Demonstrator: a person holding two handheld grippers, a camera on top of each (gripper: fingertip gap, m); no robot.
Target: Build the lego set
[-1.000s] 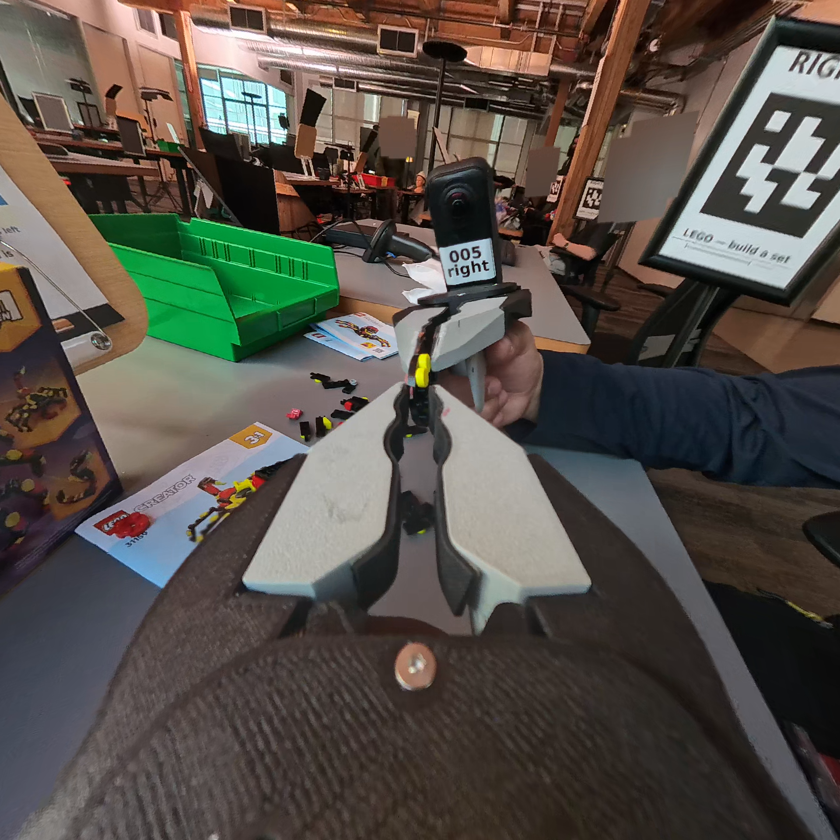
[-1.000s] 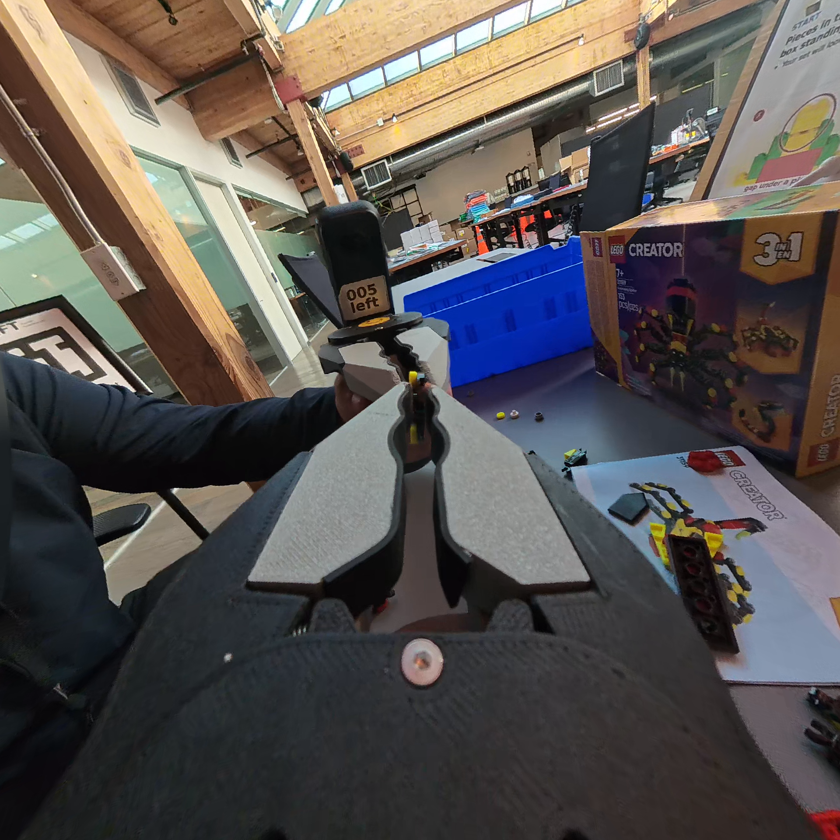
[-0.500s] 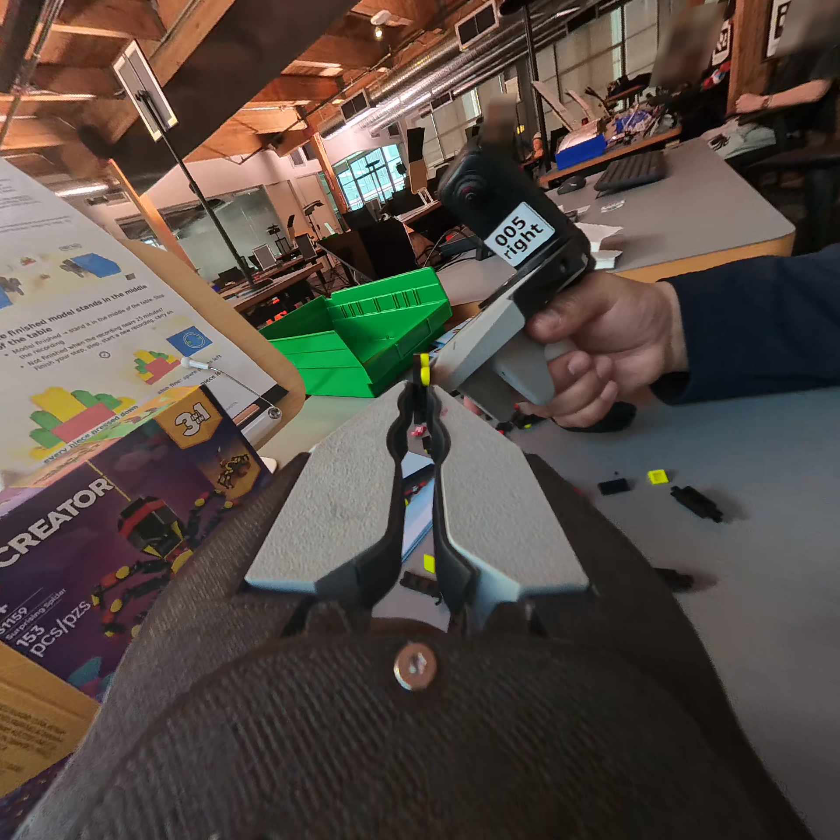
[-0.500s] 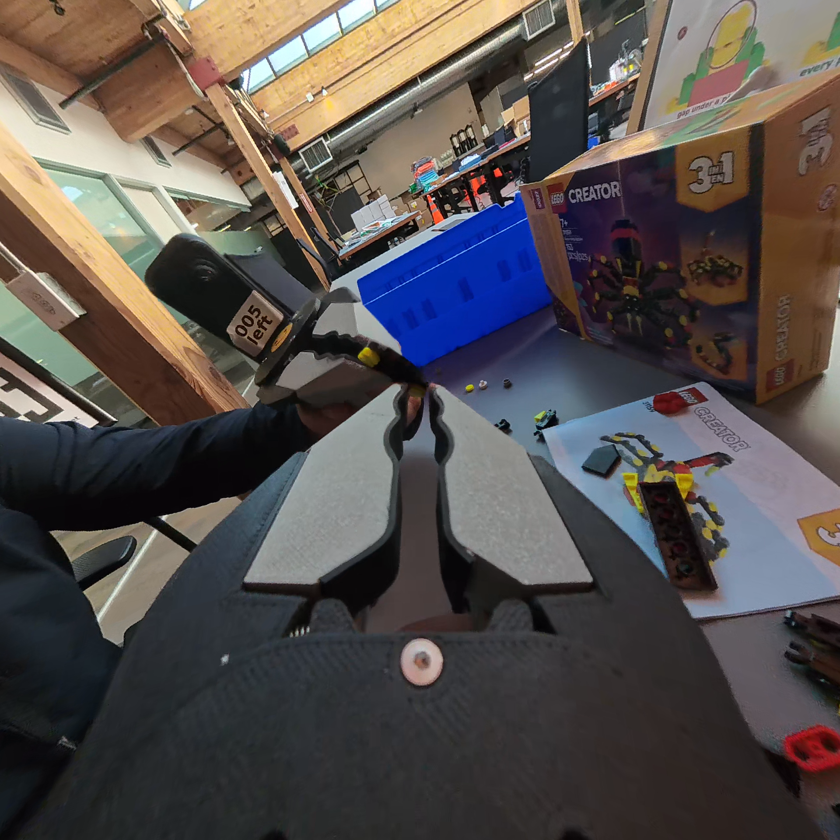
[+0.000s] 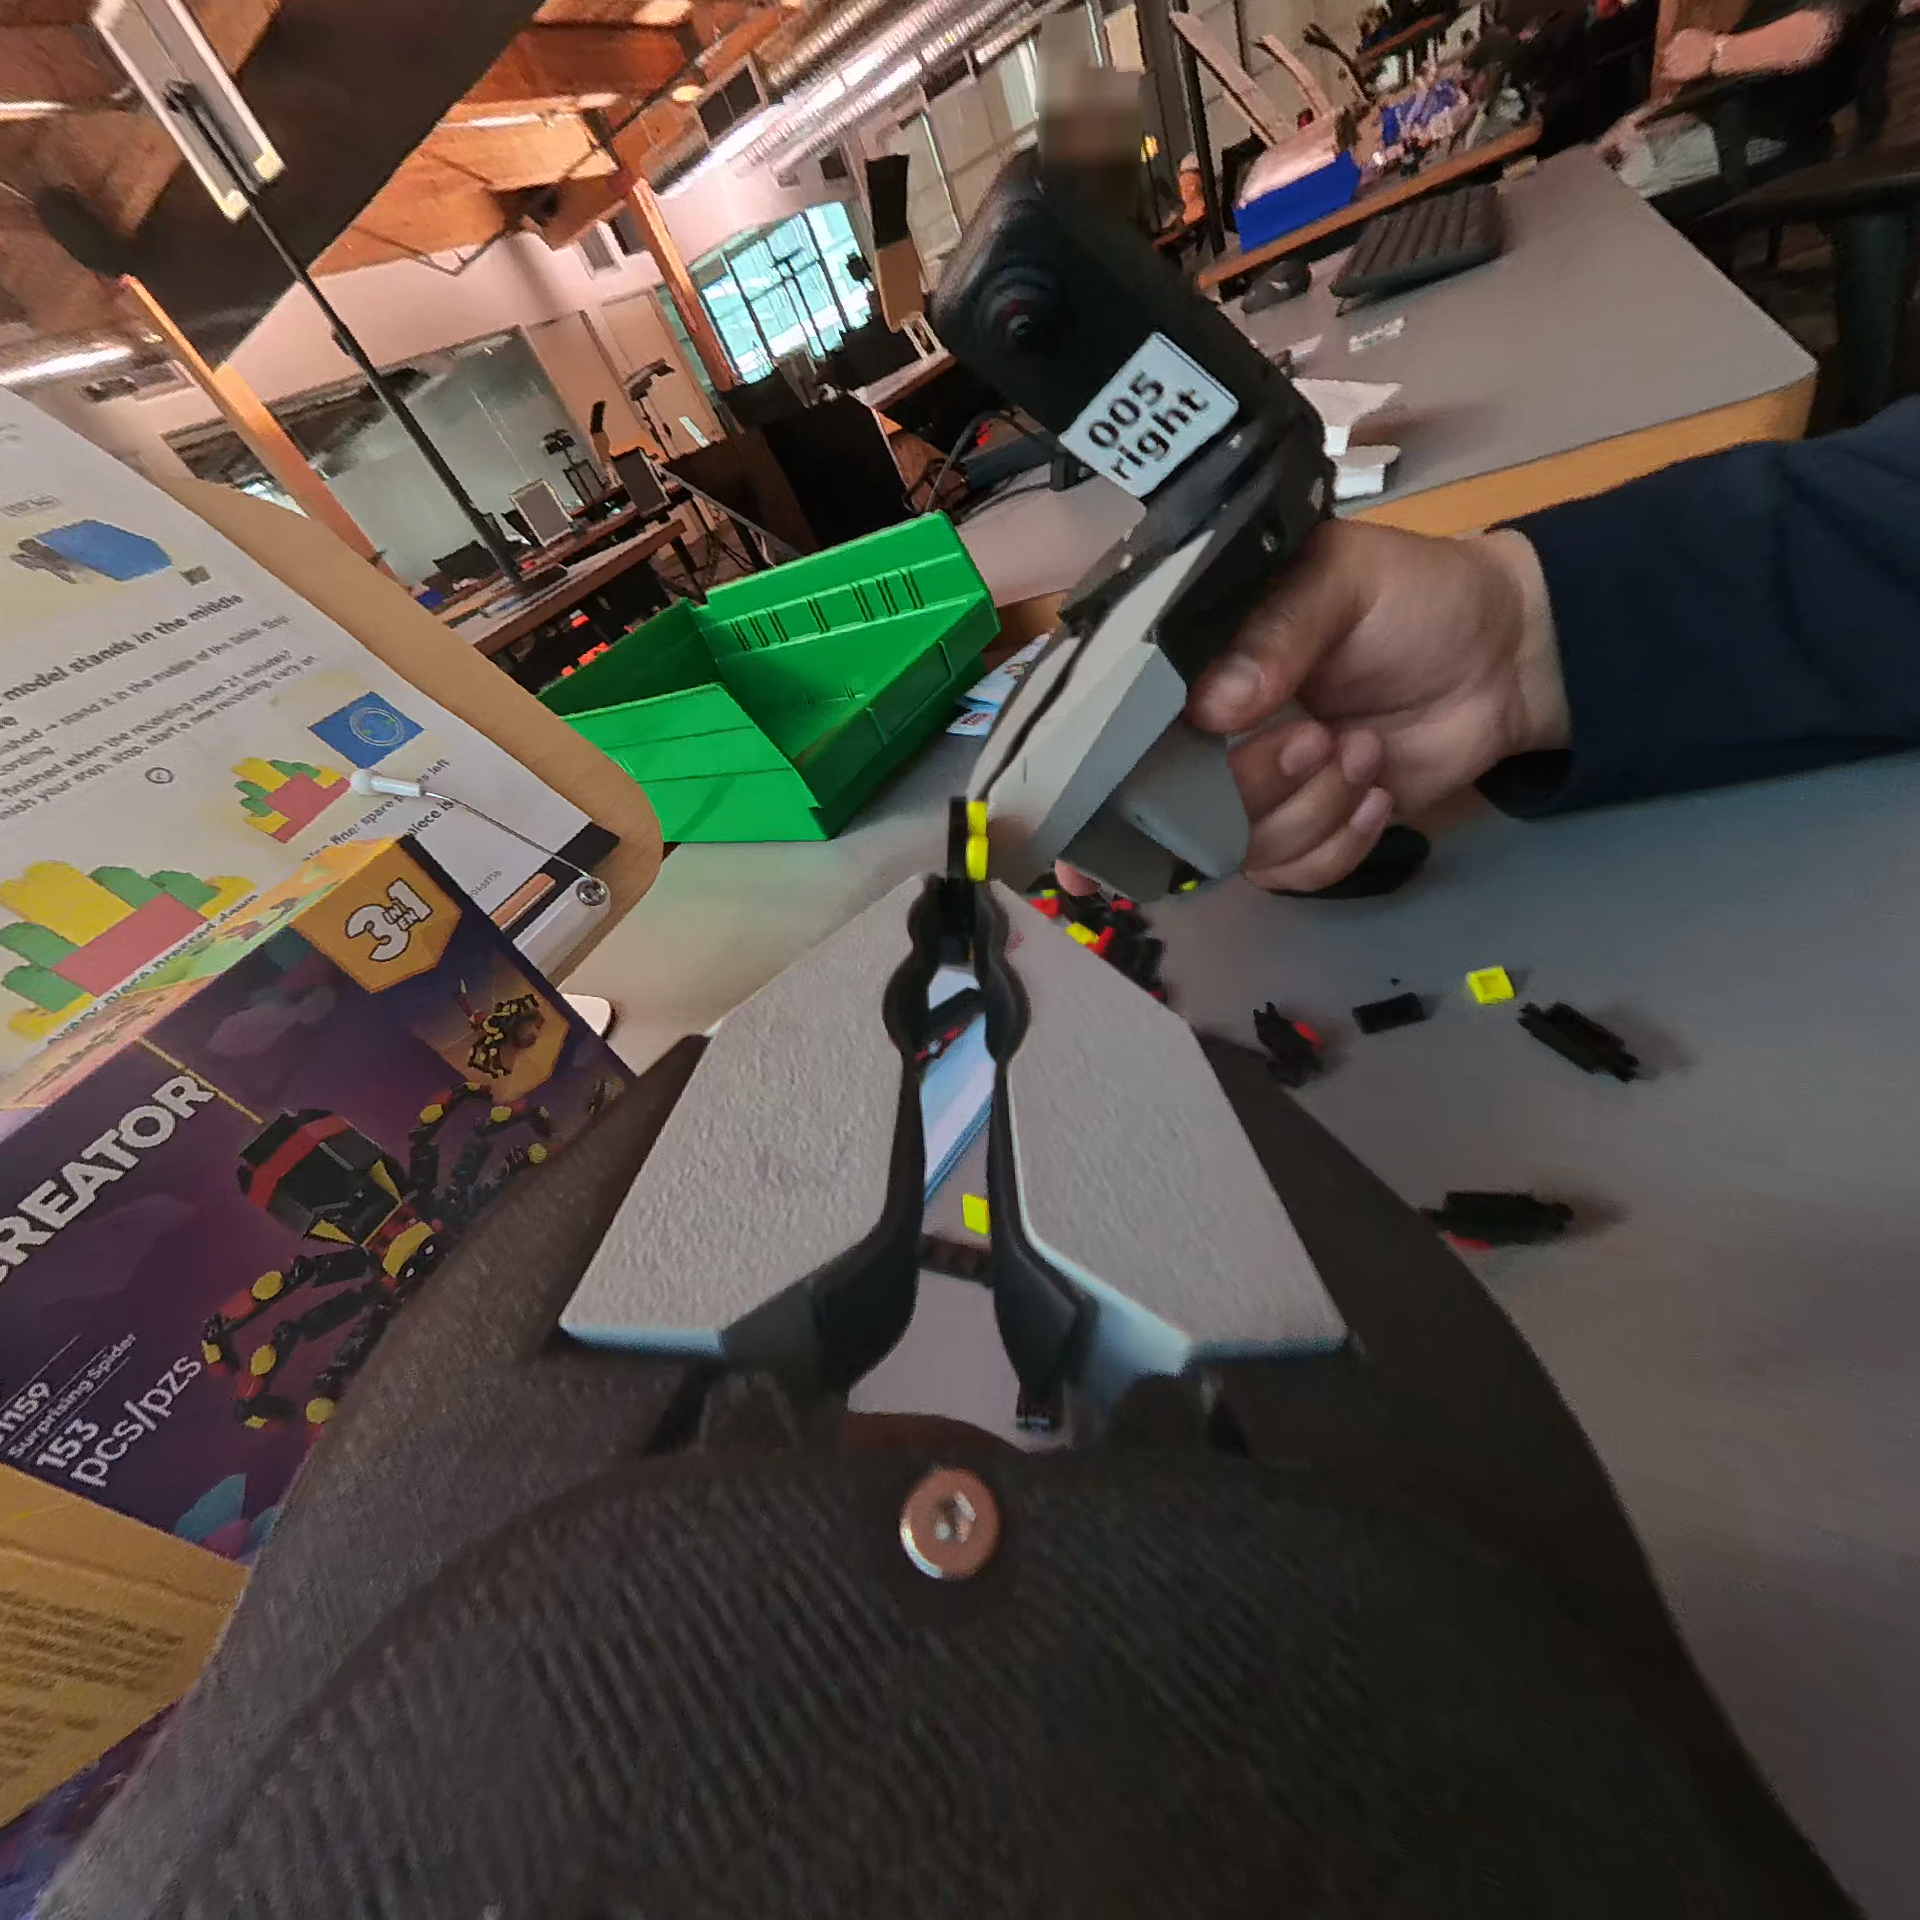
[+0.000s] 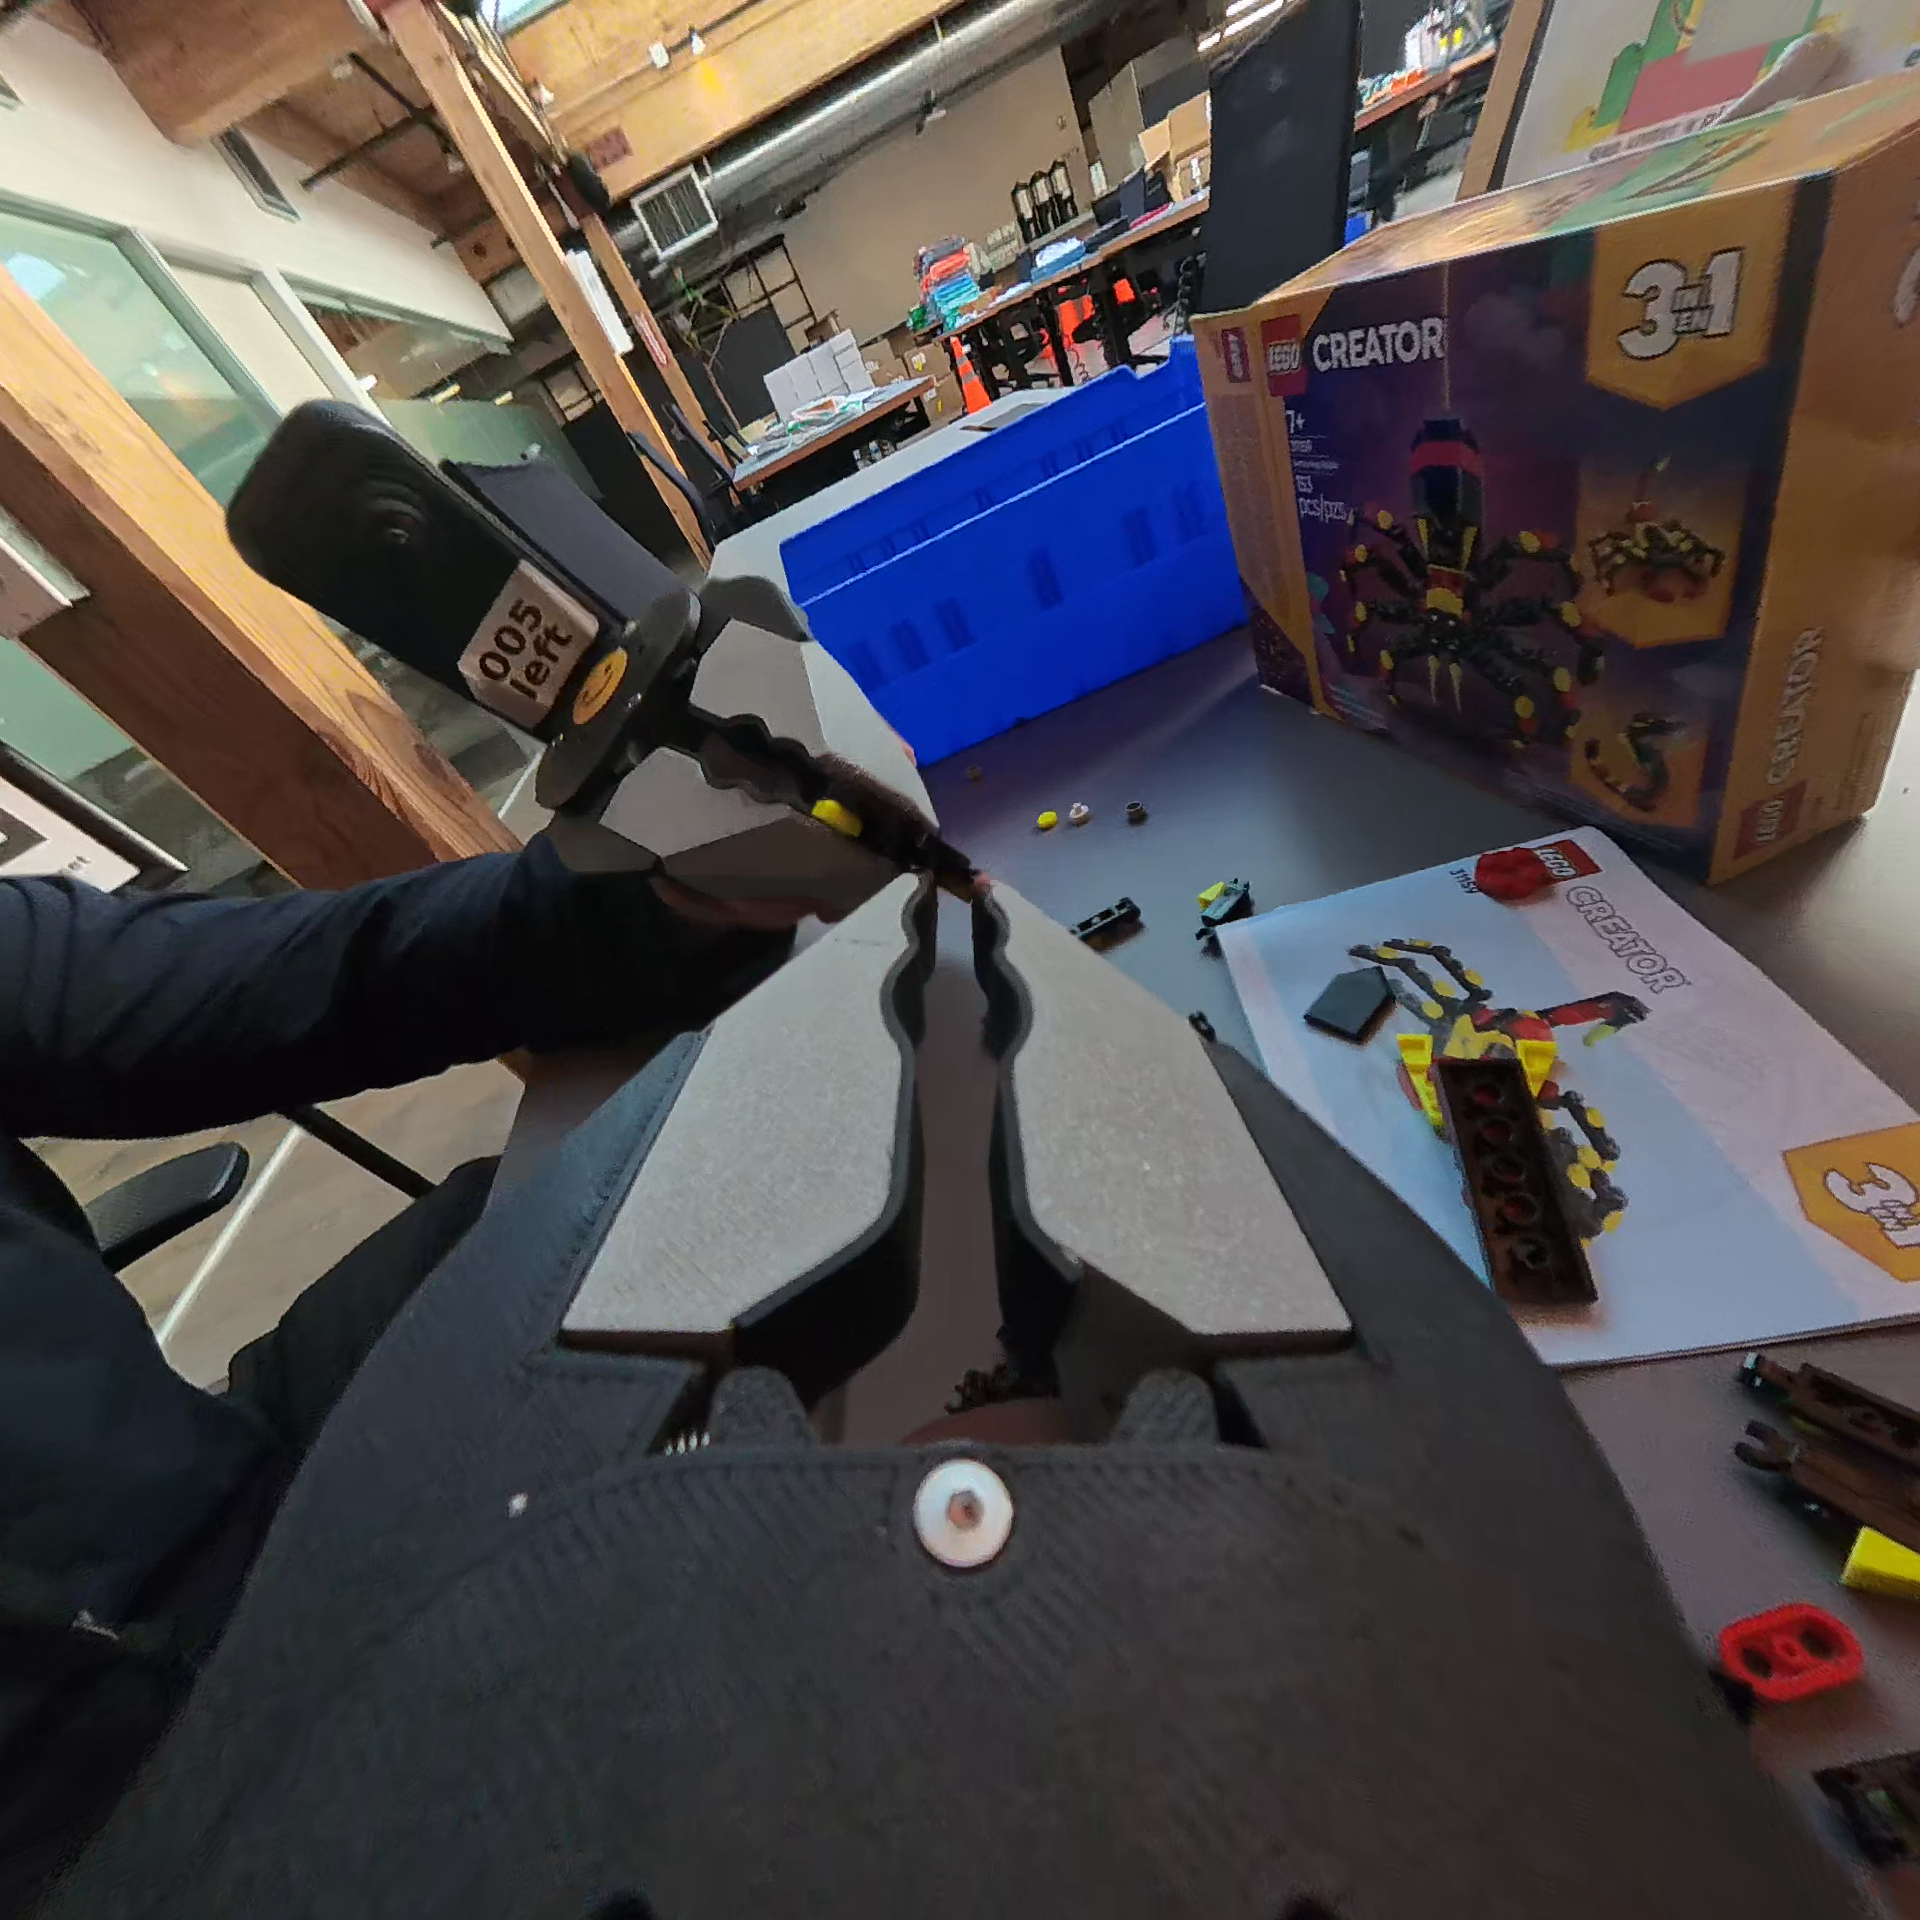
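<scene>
Barely begun, we judge: left gripper and right gripper both pinch one small black-and-yellow piece mid-frame; loose parts litter the counter.

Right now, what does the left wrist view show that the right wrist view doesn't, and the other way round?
Only the left wrist view shows the green bin, the instruction board and the right gripper from outside.

Only the right wrist view shows the blue bin, the brown plate lying on the instruction booklet, a red piece and the left gripper from outside.

Both show the set box, the grey table and the black-and-yellow piece pinched between the meeting grippers.
</scene>
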